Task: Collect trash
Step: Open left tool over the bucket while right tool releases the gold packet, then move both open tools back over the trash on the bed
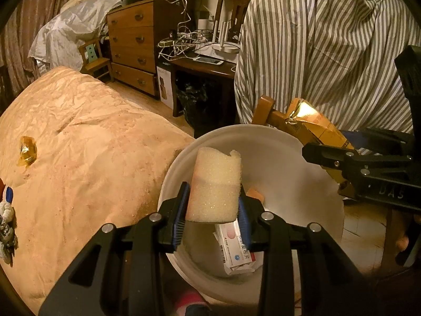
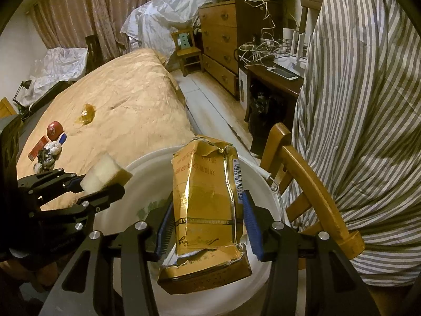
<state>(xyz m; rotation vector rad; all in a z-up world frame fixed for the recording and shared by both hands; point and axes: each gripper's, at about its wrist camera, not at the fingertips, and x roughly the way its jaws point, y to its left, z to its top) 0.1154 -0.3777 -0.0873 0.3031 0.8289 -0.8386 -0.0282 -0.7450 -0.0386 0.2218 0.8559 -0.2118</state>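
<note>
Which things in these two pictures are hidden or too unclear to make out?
- Left wrist view: the white bucket bottom is covered by the foam block and the left gripper.
- Left wrist view: the medicine box print is too small to read.
- Right wrist view: the bucket's inside is hidden behind the gold carton in the right gripper.

Home bedroom, bed (image 2: 110, 97) under a tan quilt, wooden chest of drawers (image 2: 221, 39), drawn curtains (image 2: 86, 10); cable-strewn counter (image 1: 205, 63), small wooden chair (image 2: 188, 50)
</note>
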